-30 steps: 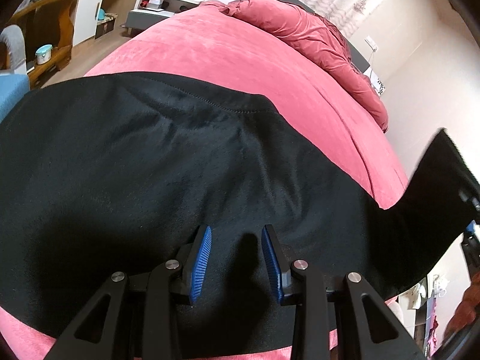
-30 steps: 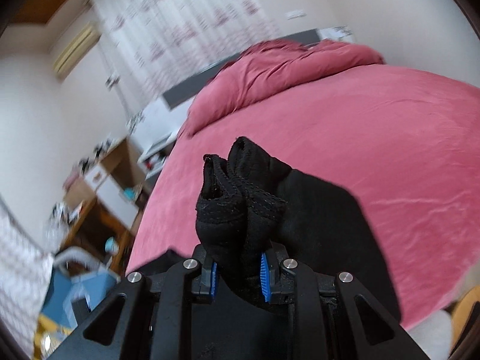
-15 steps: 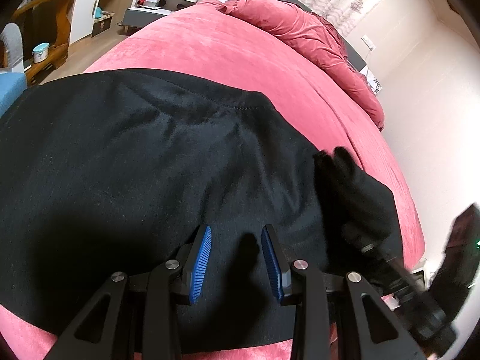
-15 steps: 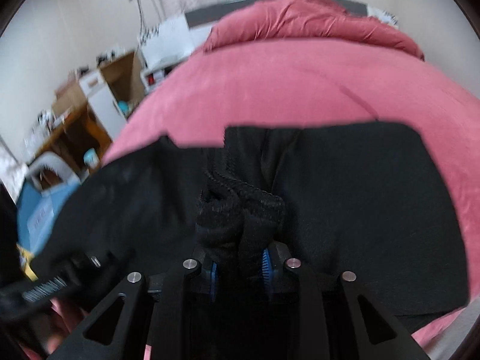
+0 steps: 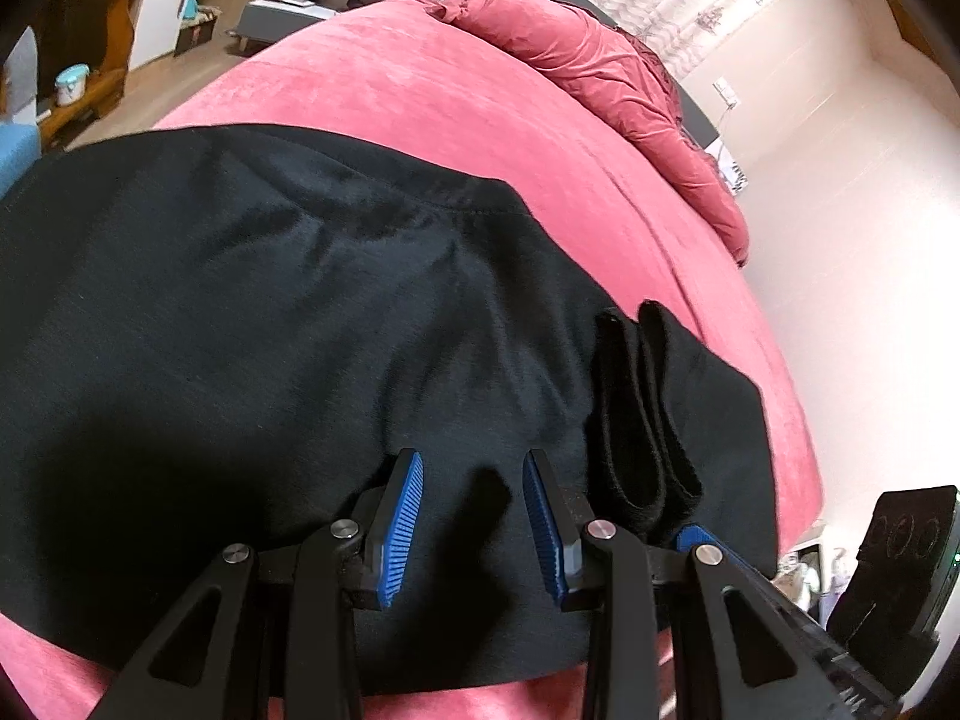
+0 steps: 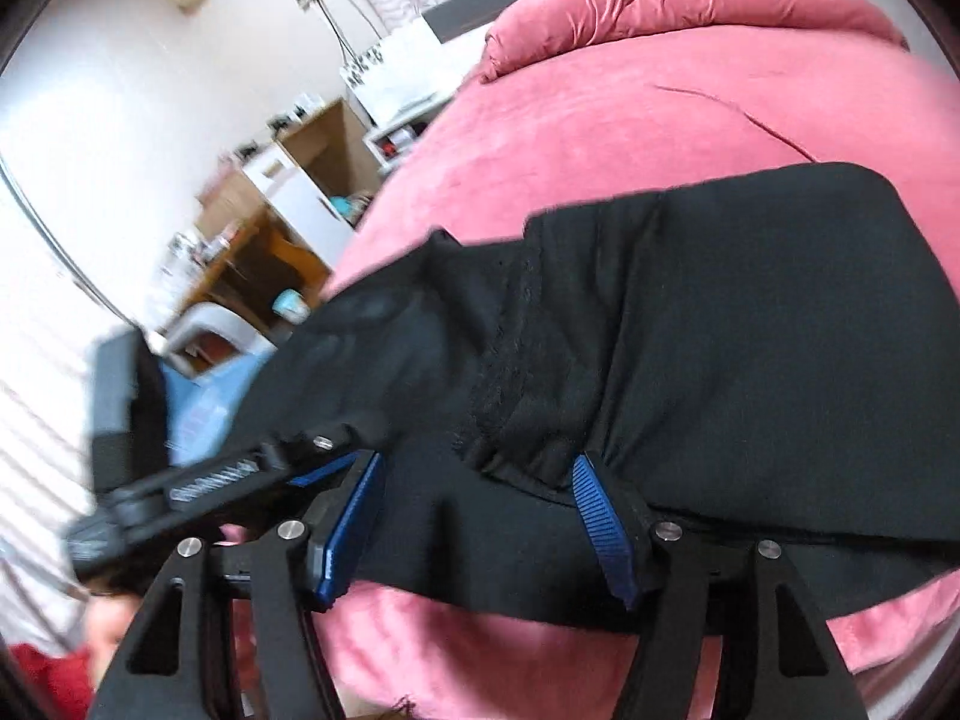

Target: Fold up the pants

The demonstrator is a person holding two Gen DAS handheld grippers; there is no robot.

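Observation:
Black pants [image 5: 270,324] lie spread on the pink bed [image 5: 420,102], folded over near the front edge. My left gripper [image 5: 474,474] is open just above the cloth and holds nothing. The folded-over end with the bunched hem [image 5: 642,420] lies right of it. My right gripper [image 6: 480,480] is open over the pants [image 6: 750,312]; the bunched hem [image 6: 522,420] rests loose between its blue pads [image 6: 594,510]. The left gripper's body [image 6: 198,486] shows at the left of the right wrist view.
A rumpled pink duvet [image 5: 600,66] lies at the head of the bed. Wooden shelves and a white cabinet [image 6: 288,192] stand beside the bed. A blue chair [image 6: 210,354] is near the bed's corner. The bed's front edge [image 6: 480,648] is right below the grippers.
My right gripper carried the pants end over and down onto the spread part, then opened and let it go. My left gripper stayed open in place.

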